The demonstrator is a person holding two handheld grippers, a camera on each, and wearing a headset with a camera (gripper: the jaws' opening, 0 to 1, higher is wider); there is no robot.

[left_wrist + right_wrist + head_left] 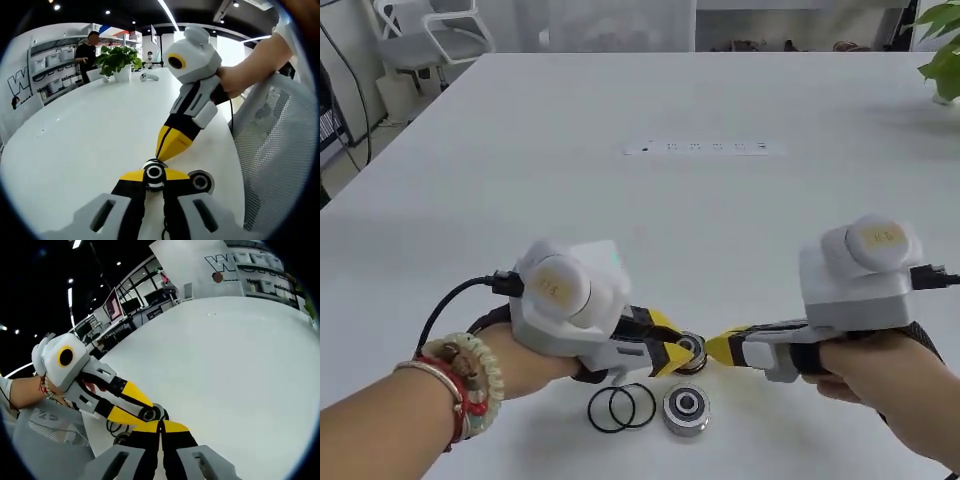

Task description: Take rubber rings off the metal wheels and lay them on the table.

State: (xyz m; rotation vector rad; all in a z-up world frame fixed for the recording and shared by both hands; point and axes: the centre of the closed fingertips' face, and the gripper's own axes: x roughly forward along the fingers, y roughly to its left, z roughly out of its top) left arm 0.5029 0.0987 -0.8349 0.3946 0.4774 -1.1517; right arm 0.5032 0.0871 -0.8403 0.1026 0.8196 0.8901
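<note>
— How do your fingers stand?

— The left gripper [154,176] has its fingers clamped on a metal wheel [689,349], held over the worktop [640,220] by its near edge. The right gripper [161,426] has its fingers pressed together, tips touching that wheel's rim. Whether they've nipped its rubber ring, I can't tell.

— What worries you?

— The tips sliding off the rubber. Or a skewed pull twisting the wheel out of my left fingers, since it's smooth metal in a narrow hold. It would drop onto the two loose rings [620,408] and the other wheel [686,410] lying just beside it. A stretched ring could also spring over the near edge.
</note>
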